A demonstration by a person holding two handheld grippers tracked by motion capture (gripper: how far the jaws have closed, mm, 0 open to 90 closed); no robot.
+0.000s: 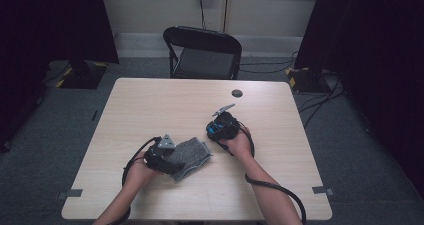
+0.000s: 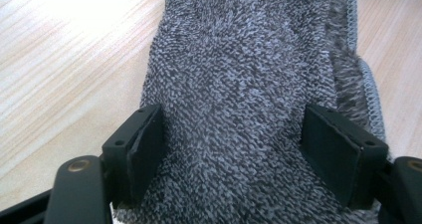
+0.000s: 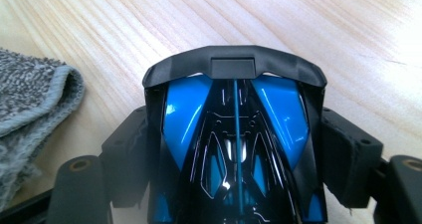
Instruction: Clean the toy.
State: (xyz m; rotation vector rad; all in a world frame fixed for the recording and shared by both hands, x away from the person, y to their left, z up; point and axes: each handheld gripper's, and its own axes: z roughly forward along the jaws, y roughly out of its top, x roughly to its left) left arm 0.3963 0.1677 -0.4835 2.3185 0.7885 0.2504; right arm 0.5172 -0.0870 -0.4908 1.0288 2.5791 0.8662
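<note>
Grey terry cloth [image 1: 192, 155] lies near the table's [image 1: 150, 105] front edge, at about 6 o'clock from its centre. The left gripper [image 1: 167, 157] straddles it with jaws spread and the pile bulging between them, not yet clamped. The right gripper [image 1: 220, 130], at 2 o'clock from the cloth, is closed on a blue-and-black mouse [image 3: 234, 149].

To proceed well, press the left jaws down and close squarely on the fold so the cloth stays anchored; keep the mouse level and bring it low over the cloth.

Stitched hem [image 2: 370, 92] detail appears in the left gripper view. The high view gives the overall layout and a chair [image 1: 202, 52] at 12 o'clock.
</note>
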